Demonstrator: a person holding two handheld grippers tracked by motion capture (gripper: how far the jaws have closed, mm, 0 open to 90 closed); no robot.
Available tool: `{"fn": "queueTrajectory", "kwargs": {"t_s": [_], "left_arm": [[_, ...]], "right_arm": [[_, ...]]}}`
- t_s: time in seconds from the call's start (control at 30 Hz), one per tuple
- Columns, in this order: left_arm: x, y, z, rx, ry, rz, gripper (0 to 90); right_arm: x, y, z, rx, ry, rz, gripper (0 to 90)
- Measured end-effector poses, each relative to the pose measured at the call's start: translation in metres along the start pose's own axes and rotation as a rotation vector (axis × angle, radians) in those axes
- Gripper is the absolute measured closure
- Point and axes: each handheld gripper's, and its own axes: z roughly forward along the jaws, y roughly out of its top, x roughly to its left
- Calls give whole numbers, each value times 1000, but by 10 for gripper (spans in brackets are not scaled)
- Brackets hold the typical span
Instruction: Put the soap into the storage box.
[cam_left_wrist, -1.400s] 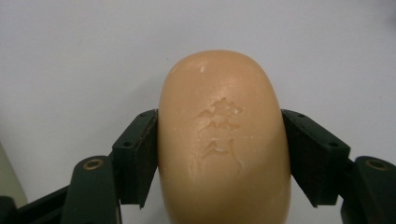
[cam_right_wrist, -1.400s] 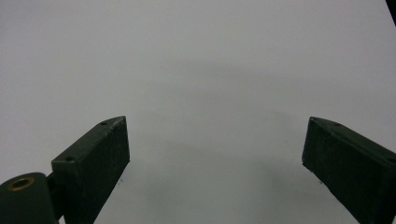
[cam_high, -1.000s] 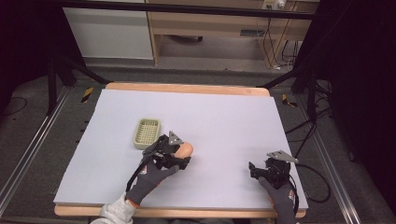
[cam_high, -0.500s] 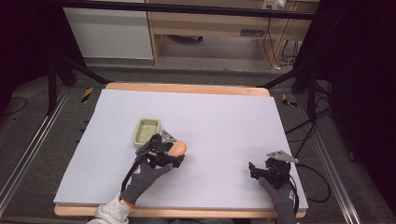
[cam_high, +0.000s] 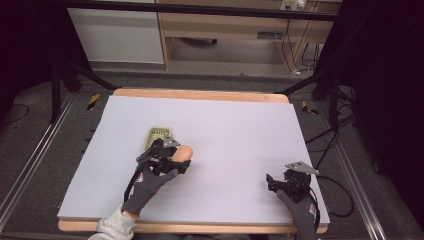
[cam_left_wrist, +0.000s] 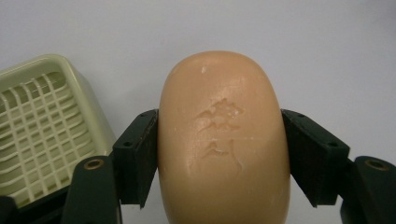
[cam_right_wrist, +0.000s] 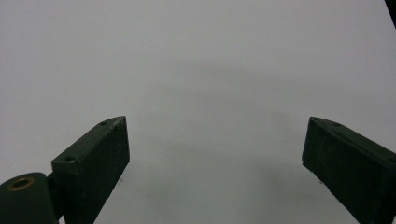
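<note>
Compared with the earlier high-view pictures, our left gripper (cam_high: 176, 156) with the bar of soap (cam_high: 184, 151) has moved a little toward the left of the frame and upward, so it now stands just beside the soap dish (cam_high: 155, 133). The right gripper (cam_high: 280, 182) has not changed its place in the lower right of the frame. We judge from this that we are carrying the soap to the dish, and that the placing is near but not yet done.

In the left gripper view, the soap (cam_left_wrist: 223, 144) fills the centre of the frame, and the two black jaws press on its left and right flanks, so this gripper is clenched on the bar. The dish (cam_left_wrist: 42, 121) lies in the left part of that view, apart from the soap, with its grid floor empty as far as we see.

The soap is a rounded oval bar in a peach-orange colour, smooth and a little shiny, with a raised mark embossed on its top face and a small pale nick near the far end. We think it can be slippery under the jaws.

In the right gripper view, the right gripper (cam_right_wrist: 215, 149) has its jaws spread wide, holding nothing, over the bare pale grey table (cam_right_wrist: 196, 60).
</note>
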Motion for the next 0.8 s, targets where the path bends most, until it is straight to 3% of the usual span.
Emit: {"fn": "queueTrajectory", "kwargs": {"t_s": [0.8], "left_arm": [[30,5,-12,-33,54,-59,313]], "right_arm": [[1,1,1,2,4,-4,79]]}}
